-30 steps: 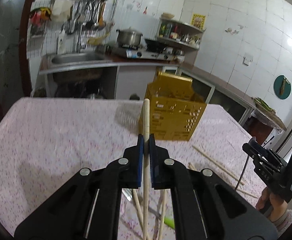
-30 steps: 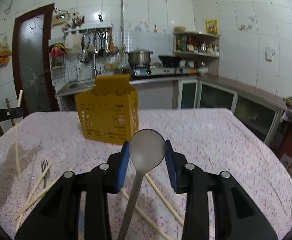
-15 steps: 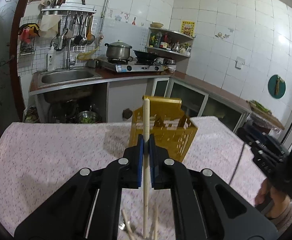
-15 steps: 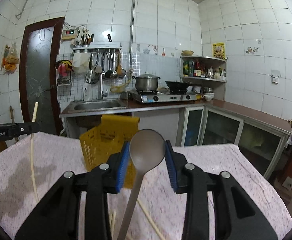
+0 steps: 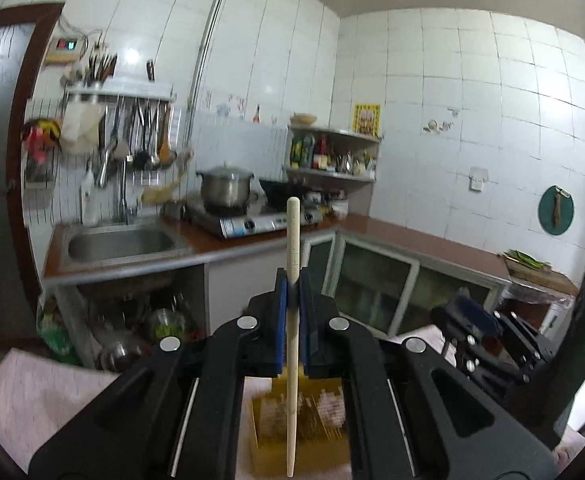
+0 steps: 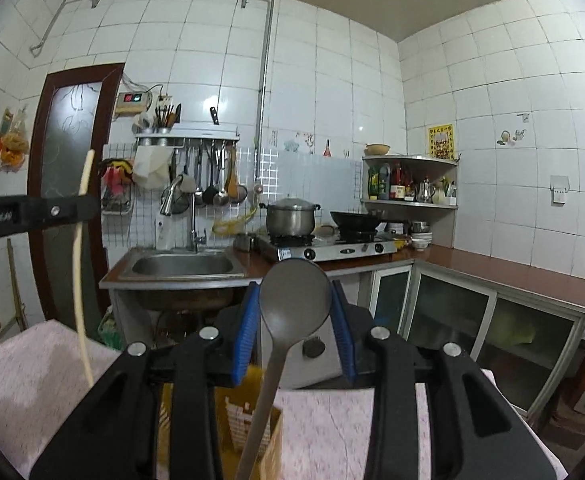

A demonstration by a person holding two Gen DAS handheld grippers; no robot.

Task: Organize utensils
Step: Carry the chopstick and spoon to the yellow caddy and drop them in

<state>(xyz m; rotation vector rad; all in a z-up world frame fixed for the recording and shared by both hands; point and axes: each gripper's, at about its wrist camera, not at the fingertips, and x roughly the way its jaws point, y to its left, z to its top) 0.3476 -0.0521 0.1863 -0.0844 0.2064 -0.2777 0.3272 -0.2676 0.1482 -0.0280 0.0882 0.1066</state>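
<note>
Our left gripper (image 5: pixel 292 284) clamps a chopstick (image 5: pixel 292 320); our right gripper (image 6: pixel 295 312) grips a spoon (image 6: pixel 294 294) above the yellow basket (image 6: pixel 252 416).

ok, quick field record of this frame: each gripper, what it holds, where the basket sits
left gripper: shut on chopstick, held upright
right gripper: shut on spoon, bowl up, handle hanging down
basket: yellow, on the table, below both grippers
chopstick tip: hangs over the basket; whether inside it cannot be told
spoon handle: passes in front of the basket; lower end out of view
</note>
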